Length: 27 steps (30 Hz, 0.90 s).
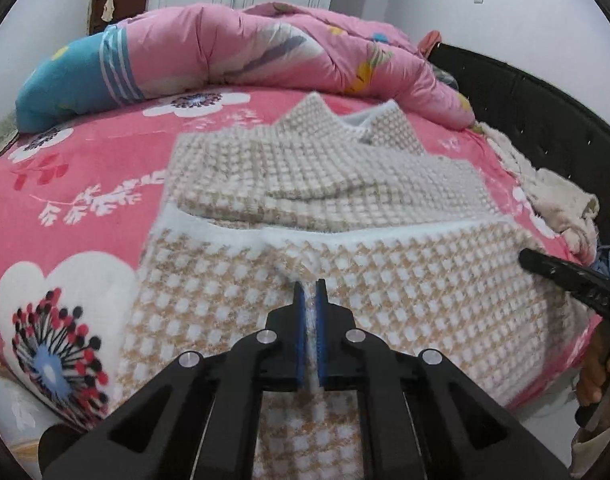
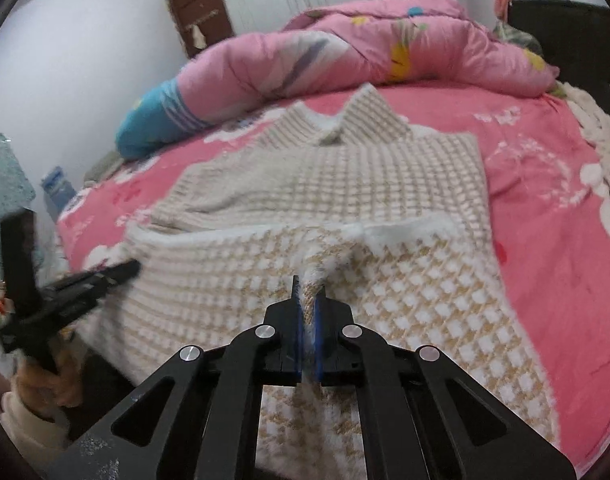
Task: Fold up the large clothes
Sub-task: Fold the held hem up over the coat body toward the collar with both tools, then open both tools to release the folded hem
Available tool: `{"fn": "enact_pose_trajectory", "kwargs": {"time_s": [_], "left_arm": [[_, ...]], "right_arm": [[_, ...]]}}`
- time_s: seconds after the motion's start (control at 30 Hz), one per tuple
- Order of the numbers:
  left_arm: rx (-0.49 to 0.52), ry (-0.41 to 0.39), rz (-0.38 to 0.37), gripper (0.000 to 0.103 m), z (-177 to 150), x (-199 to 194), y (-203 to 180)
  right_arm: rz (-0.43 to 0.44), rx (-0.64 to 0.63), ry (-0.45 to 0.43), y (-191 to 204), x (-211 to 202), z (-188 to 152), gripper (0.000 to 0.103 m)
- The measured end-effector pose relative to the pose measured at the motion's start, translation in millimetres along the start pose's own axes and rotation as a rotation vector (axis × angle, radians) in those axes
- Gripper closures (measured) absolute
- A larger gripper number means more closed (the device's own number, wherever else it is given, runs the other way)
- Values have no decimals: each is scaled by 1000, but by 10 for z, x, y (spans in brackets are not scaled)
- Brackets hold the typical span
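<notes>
Ahead of both grippers, sweater (image 1: 325, 184) on bed (image 1: 85, 184), collar at far end, long axis running away from them. Left gripper (image 1: 310, 286) and right gripper (image 2: 310, 285) side by side, both pinching near hem, equally near. No readable labels or writing.

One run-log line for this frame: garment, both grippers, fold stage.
garment: checked sweater on pink bed | left gripper: shut on sweater | right gripper: shut on sweater | stage: near hem pinched, fold-over pending

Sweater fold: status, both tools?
Left tool and right tool shut on sweater hem. Lower part doubled over. Quilt beyond, clear.
</notes>
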State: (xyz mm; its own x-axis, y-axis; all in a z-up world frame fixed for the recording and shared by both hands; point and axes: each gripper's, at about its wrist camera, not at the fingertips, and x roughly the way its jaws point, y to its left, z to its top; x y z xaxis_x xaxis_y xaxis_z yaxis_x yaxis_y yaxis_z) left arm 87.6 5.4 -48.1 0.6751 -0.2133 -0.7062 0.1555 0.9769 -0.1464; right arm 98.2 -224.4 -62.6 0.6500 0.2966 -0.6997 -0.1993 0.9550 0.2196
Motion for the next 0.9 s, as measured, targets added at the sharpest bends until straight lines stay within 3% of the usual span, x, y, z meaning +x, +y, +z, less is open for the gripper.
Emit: {"fn": "enact_pose_trajectory", "kwargs": {"time_s": [0.07,0.17,0.2,0.23,0.3,0.4,0.47,0.53,0.6,0.7,0.77,0.9], "left_arm": [[0,69,-5,93,-76,264,32],[-49,48,-67,91,-140,291,168],[-72,46,-91,88,-122,238,216],[-92,35,-98,81,-98,157,266],[-105,-26,-112,73,-70,-17,367],[-130,-36,-70,69,42,-18,536],[-165,44,0,69,92,218,719],[-213,94,-15,71,96,415,851],[-250,67,-40,72,89,410,895],[-265,53,-37,72,51,293,896],[-253,27,-20,71,47,126,863],[-193,-18,-73,54,52,-116,769]], "right_arm": [[16,31,91,-118,304,-87,96],[56,65,95,-194,279,-89,96],[56,67,96,-217,194,-52,91],[37,66,79,-228,97,-23,78],[1,30,15,-231,-123,26,63],[-71,-12,-35,-259,-243,107,62],[-125,-5,18,-363,-34,125,62],[-168,13,112,-572,349,49,67],[-123,57,116,-673,396,69,67],[-125,103,108,-683,147,191,70],[-59,105,67,-623,-72,248,65],[65,34,34,-318,-279,296,62]]}}
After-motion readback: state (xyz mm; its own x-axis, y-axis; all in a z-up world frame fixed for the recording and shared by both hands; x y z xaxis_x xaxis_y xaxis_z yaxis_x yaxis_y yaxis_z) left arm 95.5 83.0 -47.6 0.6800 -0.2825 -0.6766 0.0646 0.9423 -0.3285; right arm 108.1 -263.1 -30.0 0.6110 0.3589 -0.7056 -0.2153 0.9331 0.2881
